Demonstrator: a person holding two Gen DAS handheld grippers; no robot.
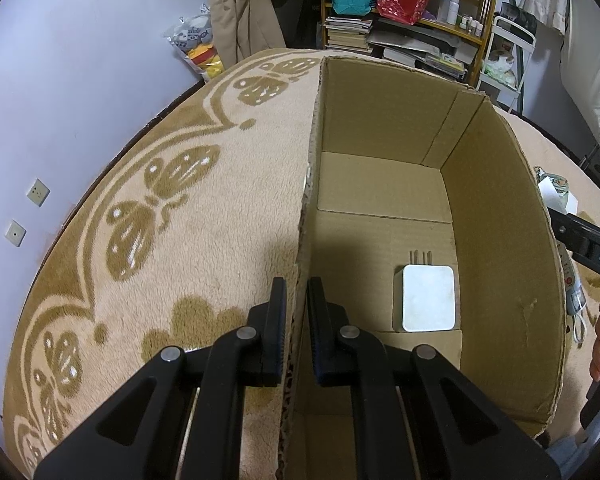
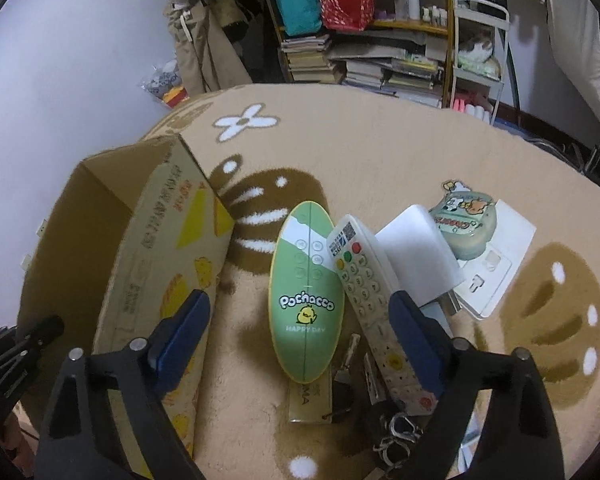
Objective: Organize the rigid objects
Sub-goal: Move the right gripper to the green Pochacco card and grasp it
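Note:
An open cardboard box (image 1: 500, 216) stands on the rug and holds a white charger block (image 1: 428, 298) on its floor. My left gripper (image 1: 297, 292) is shut on the box's left wall, one finger on each side. In the right wrist view the box (image 2: 156, 248) is at the left. My right gripper (image 2: 300, 308) is open above a green oval Pochacco case (image 2: 306, 300) and a white remote control (image 2: 368, 292). A white block (image 2: 416, 256), a cartoon case (image 2: 462, 220) and a white wall socket plate (image 2: 496, 264) lie further right.
A beige rug (image 1: 204, 216) with brown patterns covers the floor. Keys and a key ring (image 2: 396, 428) lie near my right gripper's fingers. A cluttered bookshelf (image 2: 364, 48) and hanging clothes stand at the back wall. The right gripper shows at the right edge of the left wrist view (image 1: 588, 248).

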